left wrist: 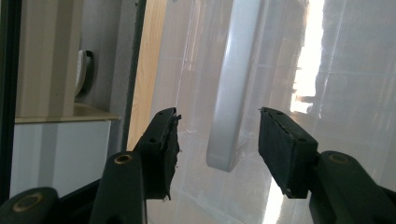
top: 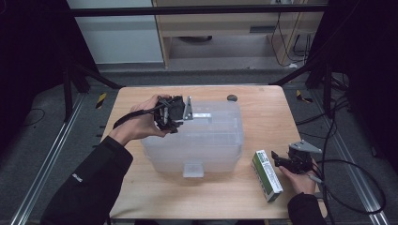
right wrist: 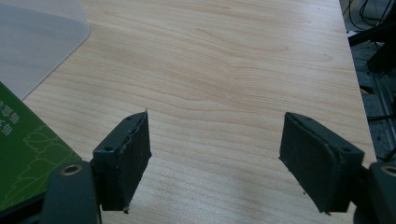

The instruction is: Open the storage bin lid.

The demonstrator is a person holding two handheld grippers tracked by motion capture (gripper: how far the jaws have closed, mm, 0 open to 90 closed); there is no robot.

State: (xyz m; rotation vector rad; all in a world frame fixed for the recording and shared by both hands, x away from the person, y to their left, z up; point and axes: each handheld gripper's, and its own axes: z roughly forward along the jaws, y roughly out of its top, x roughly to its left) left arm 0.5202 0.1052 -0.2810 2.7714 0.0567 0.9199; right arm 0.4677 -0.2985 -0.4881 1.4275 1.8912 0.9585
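Two claws were at work over the desk (top: 263,101), and the left claw (left wrist: 218,135) hung above the clear plastic storage box (top: 220,140) in the middle of it, jaws apart and straddling the box's pale lid handle (left wrist: 236,84) without pressing on it. That handle looked the right place to grip: stiff, narrow, standing proud of the lid. The box itself looked light and empty but smooth and slippery, its thin walls likely to flex under a hard squeeze. The right claw (right wrist: 215,154) rested near the desk's right edge, jaws wide and holding nothing, just beside a green and white carton (top: 266,174).
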